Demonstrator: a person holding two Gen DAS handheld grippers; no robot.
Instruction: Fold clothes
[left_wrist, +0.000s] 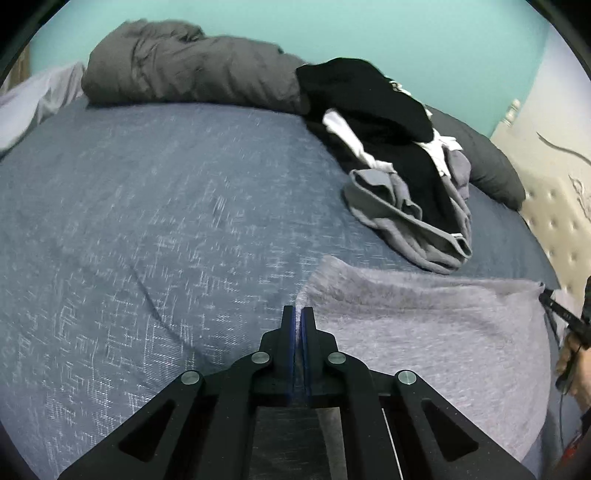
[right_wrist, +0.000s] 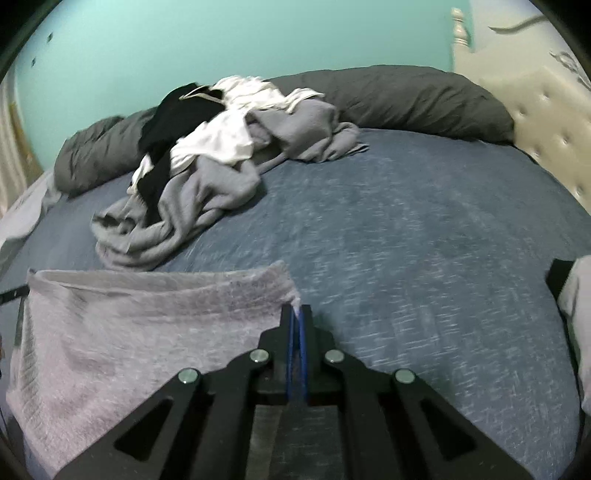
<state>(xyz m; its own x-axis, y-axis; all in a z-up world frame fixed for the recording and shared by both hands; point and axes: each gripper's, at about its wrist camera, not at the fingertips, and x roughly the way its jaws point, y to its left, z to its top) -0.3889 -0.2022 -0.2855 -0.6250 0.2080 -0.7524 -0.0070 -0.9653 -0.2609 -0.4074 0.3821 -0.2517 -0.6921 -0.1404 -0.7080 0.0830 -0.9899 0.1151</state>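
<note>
Stretching between both tongs, the light grey garment (left_wrist: 424, 332) hangs over the blue bed sheet (left_wrist: 147, 221) — left tongs (left_wrist: 297, 314) pinched tight on its left corner, right tongs (right_wrist: 295, 314) clamped on the opposite corner. Beyond it lies a pile of clothes (right_wrist: 207, 158), with a dark grey duvet (right_wrist: 406, 99) along the teal wall (right_wrist: 184, 44).

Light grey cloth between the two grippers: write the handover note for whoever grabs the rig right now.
Left gripper: jaws shut on one top corner of the light grey cloth.
Right gripper: jaws shut on the other top corner, so the cloth's top edge spans between them above the blue bed sheet.
Unfolded pile of clothes lies further back, by the dark grey pillows.
Done: cloth gripped at both corners.
Left: fold it, then work through the pile.
</note>
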